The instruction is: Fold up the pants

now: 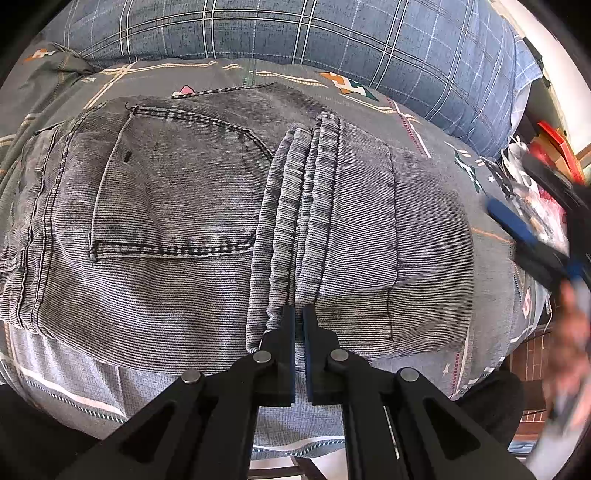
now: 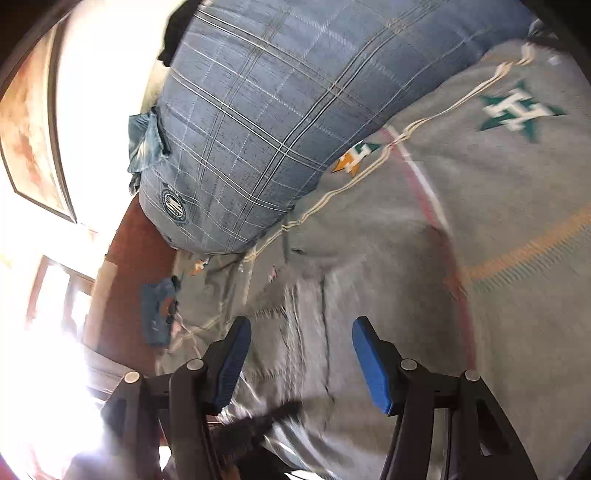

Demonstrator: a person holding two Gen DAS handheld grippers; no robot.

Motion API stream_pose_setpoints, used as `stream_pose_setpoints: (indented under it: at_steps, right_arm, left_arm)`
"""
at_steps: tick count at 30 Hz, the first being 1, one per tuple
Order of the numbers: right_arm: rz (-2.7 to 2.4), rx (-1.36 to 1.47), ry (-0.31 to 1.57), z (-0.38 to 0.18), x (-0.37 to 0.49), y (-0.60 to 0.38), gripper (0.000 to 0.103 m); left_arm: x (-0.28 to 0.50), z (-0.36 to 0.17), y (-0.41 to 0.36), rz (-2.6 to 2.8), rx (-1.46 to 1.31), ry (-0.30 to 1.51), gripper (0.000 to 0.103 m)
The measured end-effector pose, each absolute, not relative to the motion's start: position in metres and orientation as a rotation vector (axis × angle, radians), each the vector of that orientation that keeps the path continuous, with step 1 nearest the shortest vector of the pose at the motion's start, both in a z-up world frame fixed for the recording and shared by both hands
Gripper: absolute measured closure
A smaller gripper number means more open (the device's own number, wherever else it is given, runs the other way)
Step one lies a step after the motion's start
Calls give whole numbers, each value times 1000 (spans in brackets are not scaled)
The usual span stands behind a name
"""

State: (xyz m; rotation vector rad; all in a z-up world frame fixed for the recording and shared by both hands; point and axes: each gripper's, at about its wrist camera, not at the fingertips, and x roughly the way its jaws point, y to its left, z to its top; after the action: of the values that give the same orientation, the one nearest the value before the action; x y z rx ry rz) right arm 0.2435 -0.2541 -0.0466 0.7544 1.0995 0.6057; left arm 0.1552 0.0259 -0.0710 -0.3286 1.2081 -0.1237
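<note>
Item: grey corduroy pants (image 1: 177,206), lying part-folded on a patterned grey bedsheet (image 1: 436,122) before a blue plaid pillow (image 1: 332,40); back pocket up, elastic cuffs stacked across the middle. Left gripper (image 1: 299,314): jaws together, pinching the cuff edge, likely to anchor or lift it for the next fold. Right gripper (image 2: 301,332): jaws apart, empty, blurred above the sheet.

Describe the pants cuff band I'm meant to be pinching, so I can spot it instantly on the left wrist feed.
Start from the big blue plaid pillow at the far edge of the grey patterned bedspread. In front of it lie the folded grey corduroy pants. Across them runs the gathered elastic cuff band, straight to the shut left claw; only it is puckered into ridges, unlike the flat stitched back pocket beside it.
</note>
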Motion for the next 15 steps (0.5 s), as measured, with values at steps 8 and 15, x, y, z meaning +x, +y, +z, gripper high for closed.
stream_pose_setpoints:
  at_steps: [8,15]
  right_arm:
    - [564,763,1096,-54,240,-273,44]
    - [595,835,1206,-117,173,-278,46]
  left_arm:
    - [144,-61,41,-161,-293,1201,97]
    - [150,-28,30,-216,-298,1128,68]
